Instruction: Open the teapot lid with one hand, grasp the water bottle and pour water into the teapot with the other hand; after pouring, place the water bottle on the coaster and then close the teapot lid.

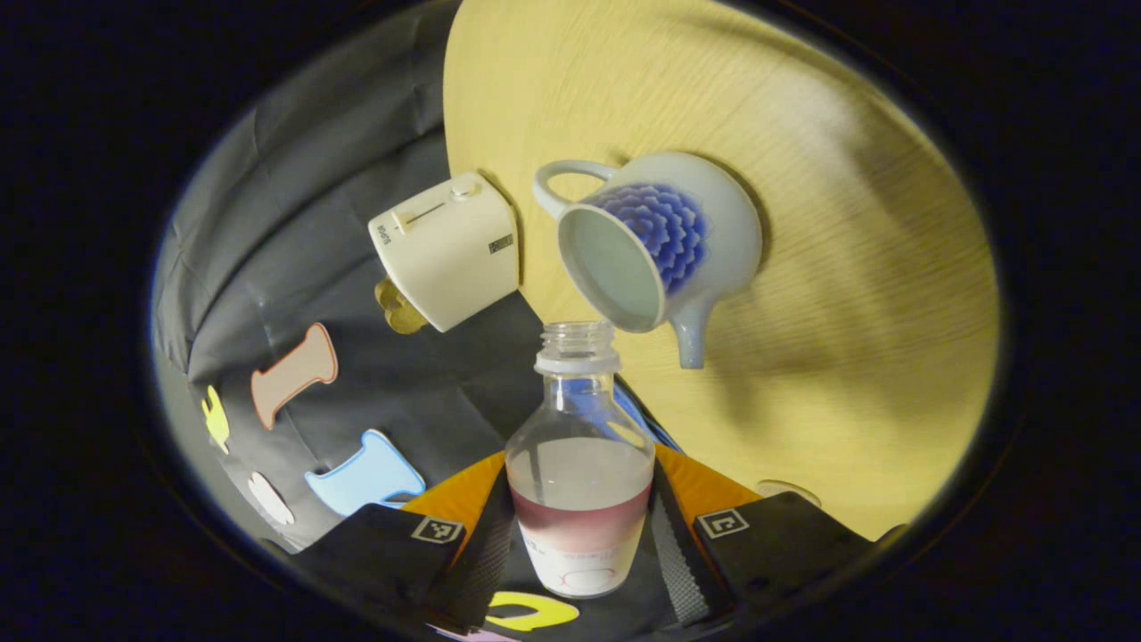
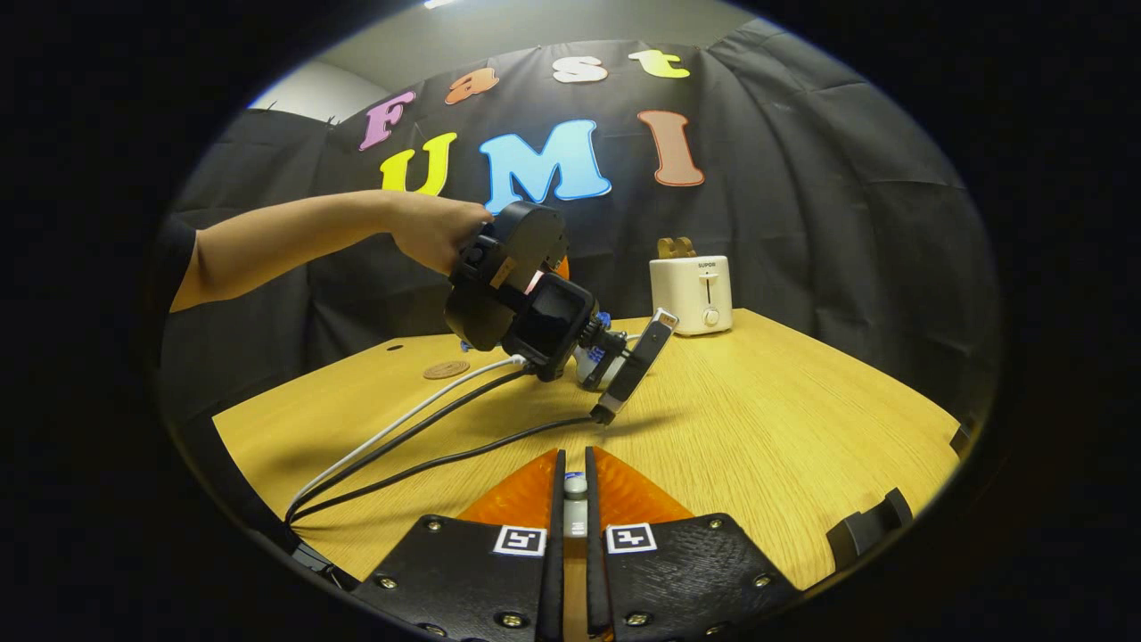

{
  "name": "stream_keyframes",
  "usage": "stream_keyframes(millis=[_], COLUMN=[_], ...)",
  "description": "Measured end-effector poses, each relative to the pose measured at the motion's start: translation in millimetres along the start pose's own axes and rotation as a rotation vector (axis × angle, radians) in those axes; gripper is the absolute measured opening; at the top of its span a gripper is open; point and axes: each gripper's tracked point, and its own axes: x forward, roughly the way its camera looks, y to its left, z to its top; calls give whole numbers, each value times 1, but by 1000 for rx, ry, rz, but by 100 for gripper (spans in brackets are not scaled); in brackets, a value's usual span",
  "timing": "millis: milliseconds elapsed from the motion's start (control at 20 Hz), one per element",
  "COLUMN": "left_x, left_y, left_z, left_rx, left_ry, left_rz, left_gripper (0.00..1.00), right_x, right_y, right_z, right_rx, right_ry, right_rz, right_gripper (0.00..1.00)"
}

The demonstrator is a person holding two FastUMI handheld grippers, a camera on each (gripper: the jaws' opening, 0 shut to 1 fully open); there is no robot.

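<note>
In the left gripper view my left gripper (image 1: 579, 535) is shut on a clear, uncapped water bottle (image 1: 579, 499) that is partly full. The bottle's mouth points at the open top of a white teapot (image 1: 660, 250) with a blue flower pattern, standing lidless on the wooden table (image 1: 847, 339). No water stream is visible. In the right gripper view my right gripper (image 2: 575, 499) is closed on a small knob, apparently the teapot lid (image 2: 576, 489), held above the table. A hand holds the left gripper (image 2: 535, 303) farther off. A round coaster (image 2: 446, 368) lies on the table.
A white toaster (image 2: 692, 294) with bread in it stands at the table's back edge, also seen as toaster (image 1: 446, 250) beside the teapot. Cables (image 2: 419, 437) trail from the left gripper across the table toward its near left edge. The coaster's edge (image 1: 784, 489) sits near my left fingers.
</note>
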Motion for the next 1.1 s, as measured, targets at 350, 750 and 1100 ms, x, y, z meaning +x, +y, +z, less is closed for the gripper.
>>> stream_keyframes(millis=[350,750,1100], left_x=[-7,-44,-37], left_y=[-4,-25,-50], left_z=[-6,-70,-133], left_rx=[-383,-998,-1580], left_ry=[-122,-200,-237], left_rz=[76,178,260], left_gripper=[88,88,87], right_x=[-4,8,61], right_y=[-6,22,18], right_z=[29,53,88], right_rx=[11,-50,-112], right_ry=[-91,-95,-152], right_rz=[-35,12,-25], right_gripper=[10,10,10])
